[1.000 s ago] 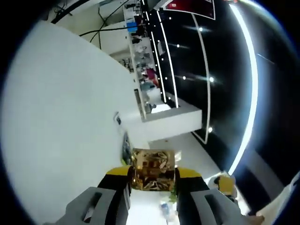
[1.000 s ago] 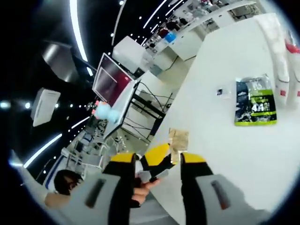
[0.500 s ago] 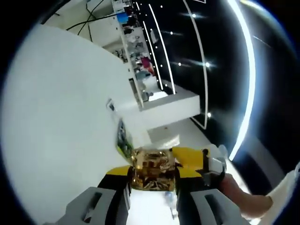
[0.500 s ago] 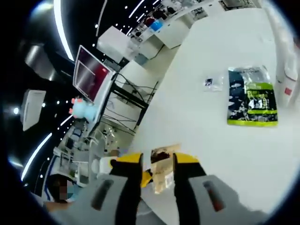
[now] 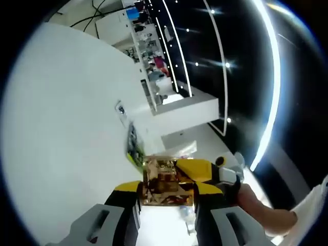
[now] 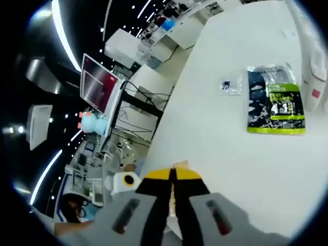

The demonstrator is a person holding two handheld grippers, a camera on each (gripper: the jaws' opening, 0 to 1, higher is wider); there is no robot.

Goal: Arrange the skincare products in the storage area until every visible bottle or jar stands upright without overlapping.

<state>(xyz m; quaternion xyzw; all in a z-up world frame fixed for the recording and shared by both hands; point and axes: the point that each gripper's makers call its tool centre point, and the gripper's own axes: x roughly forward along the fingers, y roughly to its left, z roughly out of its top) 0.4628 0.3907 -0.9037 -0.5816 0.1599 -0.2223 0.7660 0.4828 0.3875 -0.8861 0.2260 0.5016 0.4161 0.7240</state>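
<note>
Gold, mirror-shiny packet (image 5: 166, 180) is clamped by both left tool (image 5: 166, 192) and right tool (image 6: 171, 185).

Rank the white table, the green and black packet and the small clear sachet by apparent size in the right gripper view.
1. White table, by far the largest.
2. Green and black packet.
3. Small clear sachet, smallest.
Packet and sachet lie flat at a similar distance, so their order should hold.

Open tabletop (image 6: 241, 154) beyond green packet (image 6: 275, 100)
</note>
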